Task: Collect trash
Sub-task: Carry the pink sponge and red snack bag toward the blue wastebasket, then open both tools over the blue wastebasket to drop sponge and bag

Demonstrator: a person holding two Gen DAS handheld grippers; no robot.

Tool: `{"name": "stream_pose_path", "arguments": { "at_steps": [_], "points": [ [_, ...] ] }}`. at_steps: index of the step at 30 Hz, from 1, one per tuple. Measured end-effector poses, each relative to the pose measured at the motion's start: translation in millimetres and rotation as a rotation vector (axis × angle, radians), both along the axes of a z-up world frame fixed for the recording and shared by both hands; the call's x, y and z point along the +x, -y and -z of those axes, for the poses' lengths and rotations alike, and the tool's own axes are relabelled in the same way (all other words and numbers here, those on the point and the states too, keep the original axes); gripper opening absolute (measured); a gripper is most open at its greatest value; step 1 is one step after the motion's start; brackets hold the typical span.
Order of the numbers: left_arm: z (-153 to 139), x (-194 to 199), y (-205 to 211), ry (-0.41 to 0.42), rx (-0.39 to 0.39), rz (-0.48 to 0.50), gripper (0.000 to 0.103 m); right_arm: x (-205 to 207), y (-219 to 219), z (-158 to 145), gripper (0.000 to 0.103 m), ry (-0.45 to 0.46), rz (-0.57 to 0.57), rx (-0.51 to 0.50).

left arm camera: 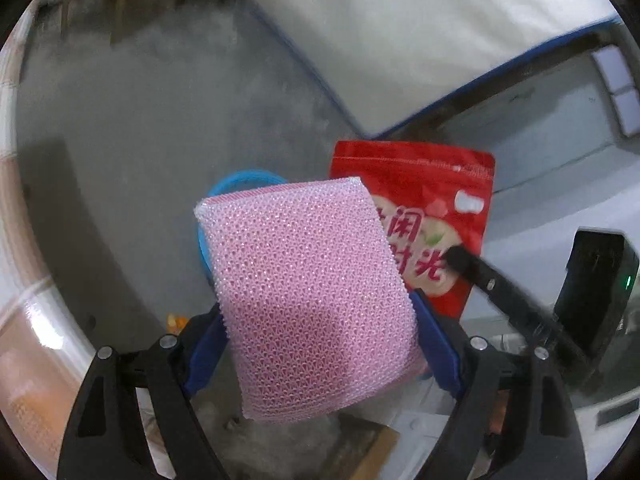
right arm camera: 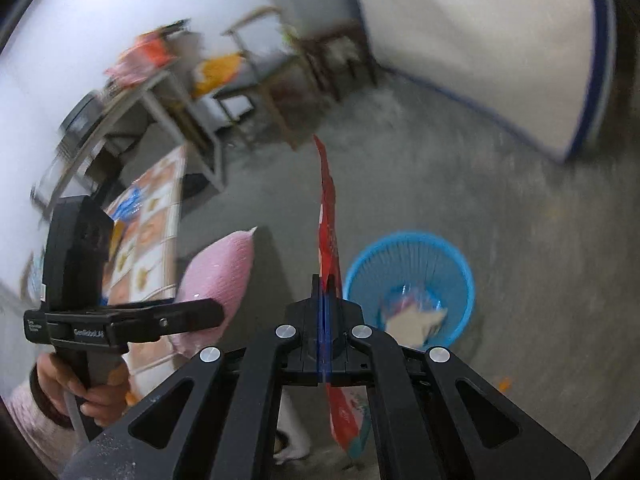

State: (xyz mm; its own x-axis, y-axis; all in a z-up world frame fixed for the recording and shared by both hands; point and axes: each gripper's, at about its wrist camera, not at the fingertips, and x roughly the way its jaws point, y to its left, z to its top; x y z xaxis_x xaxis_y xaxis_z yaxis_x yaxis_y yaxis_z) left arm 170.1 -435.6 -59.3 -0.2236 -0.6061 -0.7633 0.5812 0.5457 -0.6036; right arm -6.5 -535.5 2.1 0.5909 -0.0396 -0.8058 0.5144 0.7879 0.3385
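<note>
The left hand-held gripper [left arm camera: 320, 320] clamps a pink mesh sponge [left arm camera: 308, 300], hiding most of the blue wastebasket [right arm camera: 412, 284]. The right wrist view shows paper litter inside it, lower right, and the right hand-held gripper [right arm camera: 325, 312] pinching a red snack pouch [right arm camera: 329, 232].

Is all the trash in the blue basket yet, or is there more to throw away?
Some is done: crumpled wrappers already lie inside the blue basket on the floor. In hand: the left gripper clamps a pink sponge, and the right gripper is shut on a red snack bag. Left to do: both are above the floor, not in the basket yet, so they need dropping in.
</note>
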Motion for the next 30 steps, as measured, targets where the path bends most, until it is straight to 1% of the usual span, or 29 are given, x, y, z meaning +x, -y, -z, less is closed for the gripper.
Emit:
{"name": "stream_pose_path", "arguments": {
  "at_steps": [1, 3, 5, 7, 9, 10, 13, 15, 16, 17, 19, 22, 25, 27, 30],
  "points": [
    [10, 3, 13, -0.014, 0.021, 0.005, 0.083, 1, 12, 14, 0.000, -0.014, 0.029, 0.042],
    [36, 11, 43, -0.026, 0.087, 0.009, 0.083, 7, 33, 46, 0.000, -0.056, 0.085, 0.110],
    [58, 16, 63, -0.054, 0.127, 0.009, 0.083, 13, 48, 66, 0.000, -0.091, 0.116, 0.125],
    [84, 22, 84, -0.091, 0.183, -0.015, 0.084, 19, 65, 86, 0.000, -0.122, 0.148, 0.127],
    [104, 28, 102, -0.108, 0.222, -0.030, 0.085, 25, 83, 106, 0.000, -0.145, 0.181, 0.126],
    [110, 30, 108, -0.113, 0.229, -0.036, 0.085, 28, 92, 111, 0.000, -0.150, 0.196, 0.127],
    [130, 34, 122, -0.156, 0.236, -0.042, 0.089, 31, 113, 128, 0.013, -0.147, 0.256, 0.144],
    [138, 37, 121, -0.201, 0.228, -0.080, 0.094, 30, 119, 139, 0.042, -0.144, 0.290, 0.156],
    [140, 38, 121, -0.213, 0.228, -0.080, 0.095, 27, 121, 143, 0.047, -0.149, 0.303, 0.150],
    [141, 35, 120, -0.217, 0.227, -0.075, 0.096, 25, 122, 148, 0.050, -0.155, 0.318, 0.143],
    [141, 34, 119, -0.208, 0.212, -0.058, 0.096, 19, 123, 154, 0.050, -0.156, 0.341, 0.157],
    [138, 32, 119, -0.190, 0.202, -0.061, 0.097, 13, 124, 160, 0.050, -0.143, 0.359, 0.191],
    [138, 34, 119, -0.204, 0.200, -0.075, 0.097, 3, 119, 154, 0.050, -0.134, 0.358, 0.180],
    [128, 34, 115, -0.194, 0.182, -0.072, 0.097, -3, 119, 149, 0.050, -0.124, 0.355, 0.169],
    [102, 32, 106, -0.164, 0.137, -0.051, 0.097, -15, 115, 137, 0.051, -0.102, 0.350, 0.143]
  ]
}}
